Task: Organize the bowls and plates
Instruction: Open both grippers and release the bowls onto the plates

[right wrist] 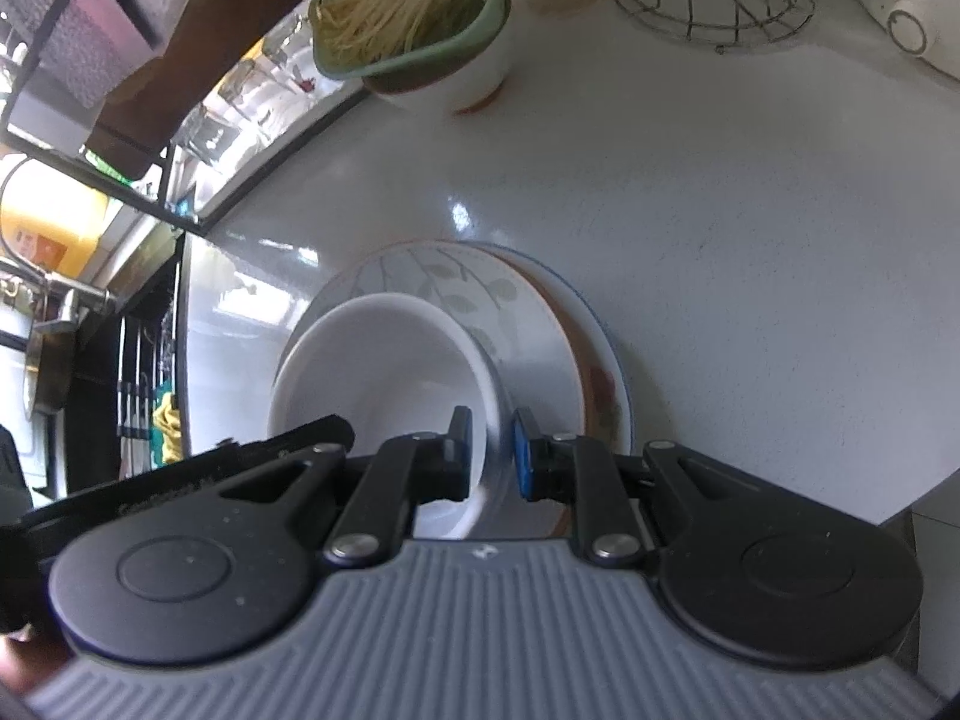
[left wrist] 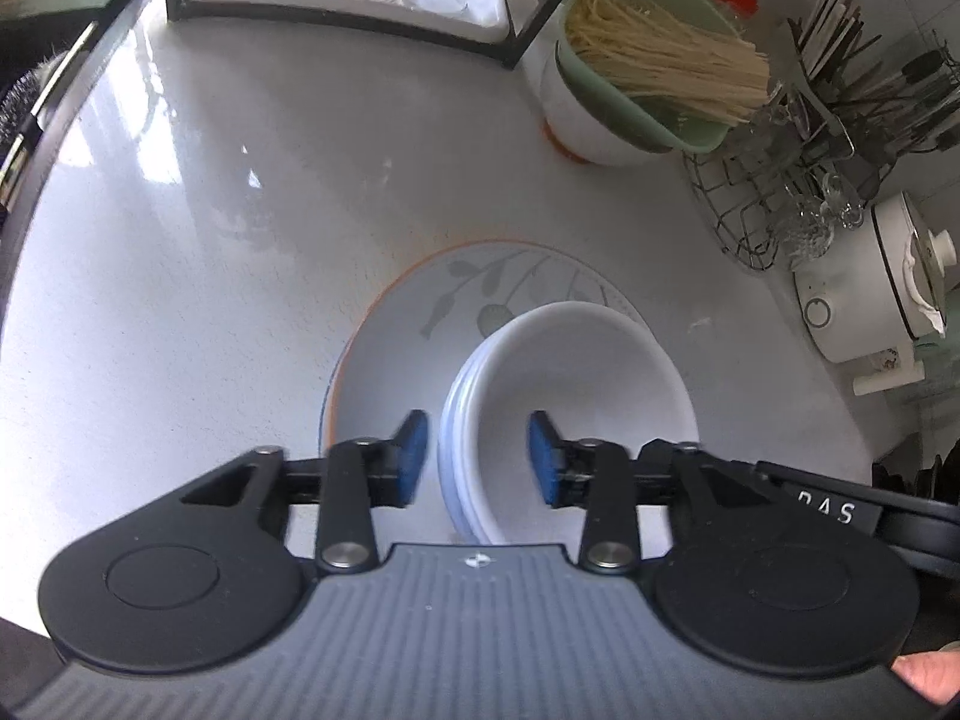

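In the left wrist view, the left gripper (left wrist: 478,456) has its blue pads (left wrist: 413,456) set apart, straddling the left rim of a stack of white bowls (left wrist: 570,384); three or so nested rims show at that edge, and neither pad visibly touches them. The stack sits on the right part of a leaf-patterned plate (left wrist: 420,312) with an orange rim, which lies on the white counter (left wrist: 210,240). Far right, one white bowl (left wrist: 576,120) carries a green strainer (left wrist: 660,84) of dry noodles, with a wire rack (left wrist: 750,204), a cutlery holder (left wrist: 852,60) and a white cooker (left wrist: 864,288) beyond. A black-framed shelf (left wrist: 336,0) stands at the far edge. The letters "DAS" (left wrist: 831,510) can be read on the other tool at the right. Wide bare counter lies left of and beyond the plate, ending at a dark edge on the left. In the right wrist view, the right gripper (right wrist: 492,450) is clamped on the right rim of the bowl stack (right wrist: 384,372), one finger inside and one outside. Here two plates show: the leaf plate (right wrist: 456,288) lies on a blue-rimmed plate (right wrist: 606,360) with a red flower print. Bare counter (right wrist: 750,240) spreads right and far, and its near edge falls away at the lower right.
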`<state>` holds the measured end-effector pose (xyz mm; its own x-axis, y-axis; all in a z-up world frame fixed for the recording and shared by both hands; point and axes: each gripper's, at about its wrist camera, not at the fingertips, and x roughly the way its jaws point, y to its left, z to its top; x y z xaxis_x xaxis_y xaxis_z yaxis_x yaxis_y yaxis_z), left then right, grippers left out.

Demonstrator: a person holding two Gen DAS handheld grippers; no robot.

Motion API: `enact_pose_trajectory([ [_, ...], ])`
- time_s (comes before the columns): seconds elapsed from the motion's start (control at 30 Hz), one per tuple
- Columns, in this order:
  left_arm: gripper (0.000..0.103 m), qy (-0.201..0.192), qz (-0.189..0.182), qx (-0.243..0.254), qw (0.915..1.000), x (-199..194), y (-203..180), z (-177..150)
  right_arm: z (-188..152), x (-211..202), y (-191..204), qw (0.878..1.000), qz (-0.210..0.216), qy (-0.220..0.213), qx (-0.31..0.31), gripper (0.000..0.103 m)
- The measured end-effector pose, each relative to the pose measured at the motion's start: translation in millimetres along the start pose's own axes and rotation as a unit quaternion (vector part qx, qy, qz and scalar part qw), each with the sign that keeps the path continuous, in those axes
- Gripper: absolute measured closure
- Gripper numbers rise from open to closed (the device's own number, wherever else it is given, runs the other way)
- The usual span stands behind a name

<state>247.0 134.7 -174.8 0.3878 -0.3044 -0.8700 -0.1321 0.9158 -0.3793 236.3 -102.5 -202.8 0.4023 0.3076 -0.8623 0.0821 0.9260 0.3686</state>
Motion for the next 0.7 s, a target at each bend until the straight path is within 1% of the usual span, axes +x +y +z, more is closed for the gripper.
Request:
enact_pose_trajectory([
  [0.03,0.05,-0.004,0.001,0.003,1.0,-2.8,-1.8,0.3,0.1,-2.3,0.9,1.0,-0.001,-0.004,-0.003,0.085],
  [0.07,0.05,-0.009,0.002,0.008,0.9999,-6.7,-4.1,0.3,0.1,-5.1,1.8,1.0,-0.003,-0.008,-0.007,0.084],
  [0.13,0.049,-0.011,-0.002,0.014,0.9998,-12.8,-7.2,-0.6,0.0,-10.9,3.1,1.0,-0.001,-0.011,-0.012,0.078],
  [0.2,0.049,-0.014,-0.004,0.017,0.9998,-20.1,-9.5,-2.3,-0.2,-18.0,3.8,1.0,0.006,-0.015,-0.022,0.068],
  [0.27,0.049,-0.02,0.001,0.023,0.9996,-28.3,-12.2,-4.0,-1.4,-25.7,4.4,0.999,0.0,-0.031,-0.03,0.064],
  [0.4,0.049,-0.04,0.004,0.032,0.9987,-51.2,-20.7,-8.8,-1.7,-43.8,0.6,0.998,0.008,-0.053,-0.04,0.064],
  [0.53,0.049,-0.085,-0.013,0.029,0.9959,-80.7,-31.6,-19.3,-3.8,-63.0,1.5,0.994,0.021,-0.08,-0.066,0.064],
  [0.7,0.049,-0.128,-0.014,0.036,0.991,-114.5,-53.3,-38.6,-8.8,-94.0,-2.3,0.988,0.038,-0.117,-0.095,0.064],
])
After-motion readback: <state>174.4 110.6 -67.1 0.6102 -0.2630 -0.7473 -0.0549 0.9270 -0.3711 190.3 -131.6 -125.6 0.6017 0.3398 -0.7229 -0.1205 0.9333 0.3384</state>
